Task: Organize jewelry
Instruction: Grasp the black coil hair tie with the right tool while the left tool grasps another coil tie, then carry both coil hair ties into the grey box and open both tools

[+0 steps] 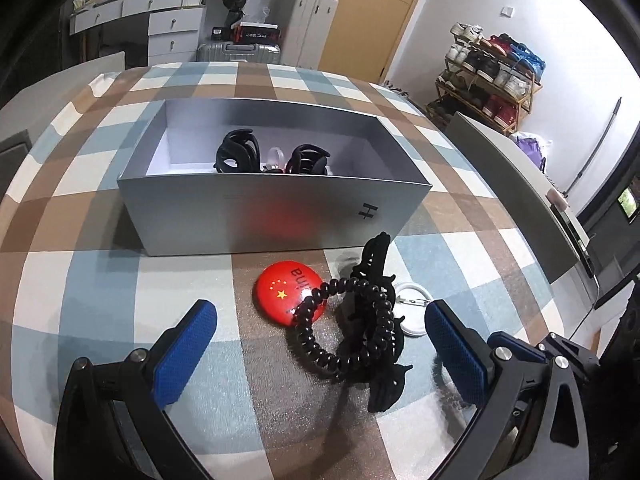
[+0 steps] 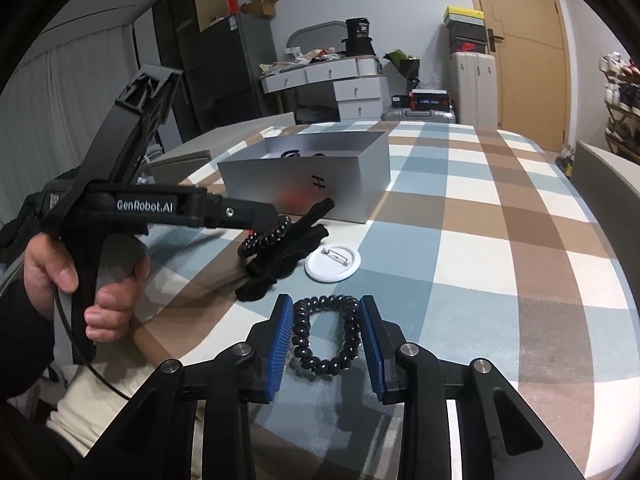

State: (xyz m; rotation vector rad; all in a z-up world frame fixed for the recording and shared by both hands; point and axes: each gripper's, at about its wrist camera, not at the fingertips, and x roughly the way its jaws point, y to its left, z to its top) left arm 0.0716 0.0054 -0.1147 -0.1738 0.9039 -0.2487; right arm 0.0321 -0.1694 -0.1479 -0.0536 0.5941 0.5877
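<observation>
My right gripper [image 2: 326, 334] is shut on a black coil hair tie [image 2: 320, 366], its blue pads [image 2: 280, 336] pressing both sides of the loop just over the checked tablecloth [image 2: 460, 240]. My left gripper [image 1: 320, 346] stands wide open above a second coil hair tie [image 1: 320, 348] draped over a black claw clip [image 1: 378, 272]. A red round badge [image 1: 280, 292] and a white badge back [image 1: 414, 316] lie beside them. Behind sits the open silver box [image 1: 272, 216], holding two black claw clips [image 1: 236, 152]. A person's hand [image 2: 56, 264] holds the left gripper [image 2: 260, 216].
The table's right edge meets a grey chair back [image 1: 520, 200]. A shoe rack [image 1: 492, 76], suitcases [image 1: 240, 52] and a white dresser [image 1: 160, 20] stand beyond the table. Bare tablecloth stretches right of the box [image 2: 480, 184].
</observation>
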